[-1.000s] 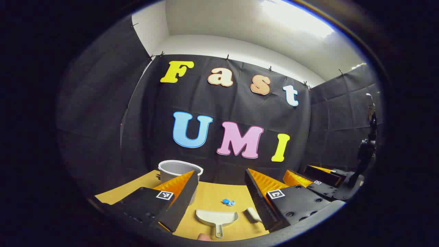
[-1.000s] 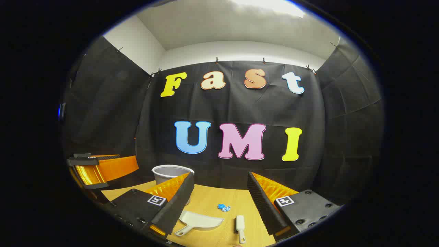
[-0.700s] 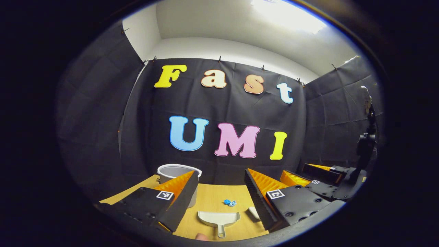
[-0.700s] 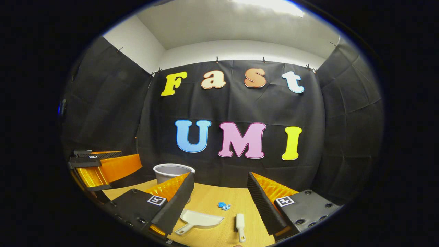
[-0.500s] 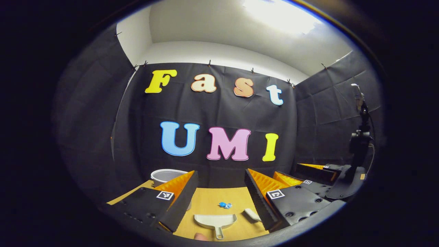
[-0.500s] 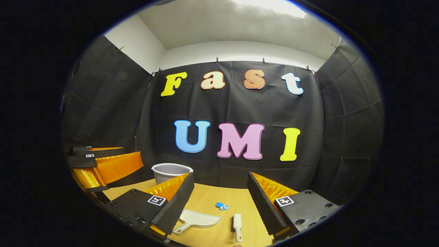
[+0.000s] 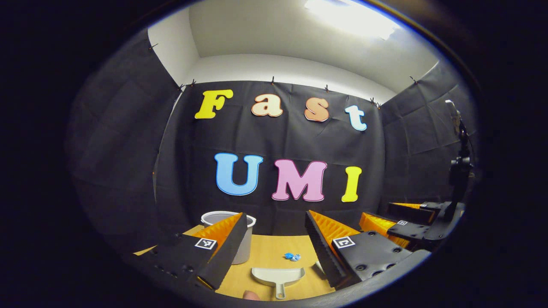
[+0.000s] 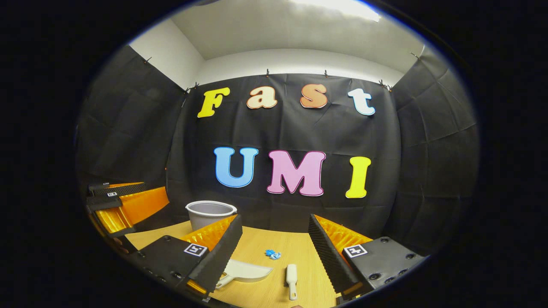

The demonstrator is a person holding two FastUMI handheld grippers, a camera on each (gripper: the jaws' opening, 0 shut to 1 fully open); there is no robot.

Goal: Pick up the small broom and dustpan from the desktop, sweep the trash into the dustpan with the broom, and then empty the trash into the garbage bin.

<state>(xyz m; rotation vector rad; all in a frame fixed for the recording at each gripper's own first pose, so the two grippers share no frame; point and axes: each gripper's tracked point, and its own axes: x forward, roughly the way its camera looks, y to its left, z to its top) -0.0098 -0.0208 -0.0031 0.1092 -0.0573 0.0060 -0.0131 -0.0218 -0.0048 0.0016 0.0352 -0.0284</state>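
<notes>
Left tongs (image 7: 274, 239): fingers spread apart, nothing held, above light wooden surface (image 7: 267, 250). Right tongs (image 8: 274, 244): fingers spread apart, nothing held. White plastic dustpan (image 7: 278, 276): flat on surface, handle toward camera. Small white broom (image 8: 291, 275): flat on surface, right of dustpan, apart from it. Crumpled blue trash scrap (image 8: 272, 254): just beyond both. Grey round garbage bin (image 8: 209, 214): upright, far left, near wall.

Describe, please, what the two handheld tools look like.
The left tool and right tool look alike: two wedge-shaped fingers with ridged inner faces, mounted on black plates with round screw holes, each plate carrying a square black-and-white marker tag.
</notes>
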